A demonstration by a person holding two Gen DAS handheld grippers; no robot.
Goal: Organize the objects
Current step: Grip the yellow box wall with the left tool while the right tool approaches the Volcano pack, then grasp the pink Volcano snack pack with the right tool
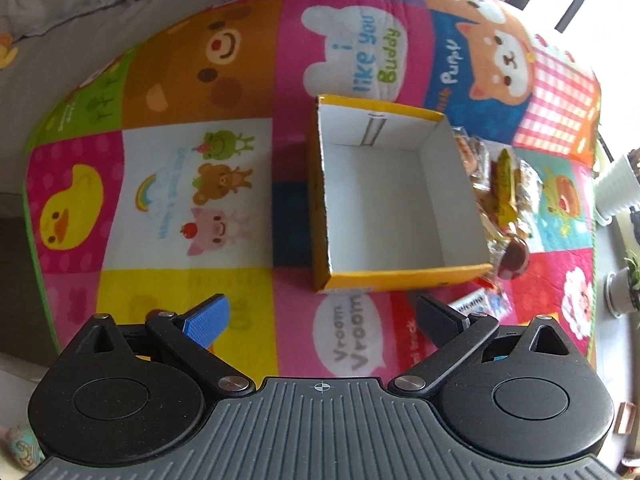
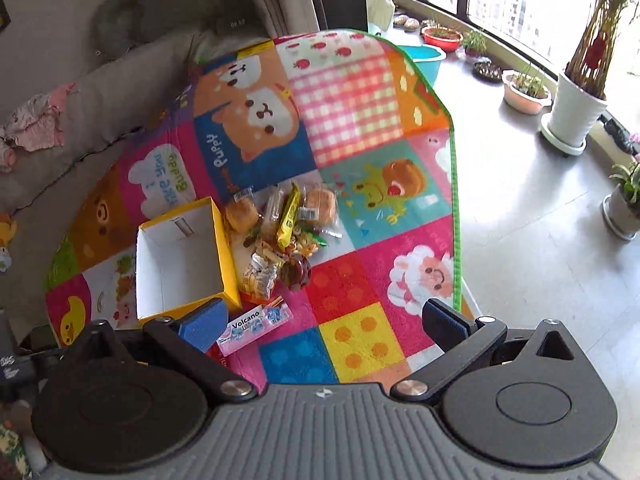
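Snacks [image 2: 280,232] are seen heaped on the play mat [image 2: 360,128], just beside the right wall of the cardboard box [image 2: 224,248]. In the right wrist view the heap is shown whole: two wrapped buns [image 2: 320,204], a yellow bar wrapper [image 2: 289,216], a foil-wrapped packet [image 2: 260,274] and a dark red sweet [image 2: 297,272]. A pink "Volcano" packet [image 2: 254,326] is seen lying apart, near the box's near corner. In the left wrist view most of the heap [image 1: 506,192] is hidden behind the box wall [image 1: 464,184], and only an end of the packet [image 1: 476,304] is visible.

The box is yellow outside and white inside, with its top open; nothing is contained in it. It is placed near the middle of the mat.

The left gripper [image 1: 320,316] is held over the mat's near edge with jaws spread wide, nothing between them. The right gripper [image 2: 324,320] is likewise spread apart and empty. Potted plants [image 2: 576,92] are shown on the floor beyond the mat's right edge.
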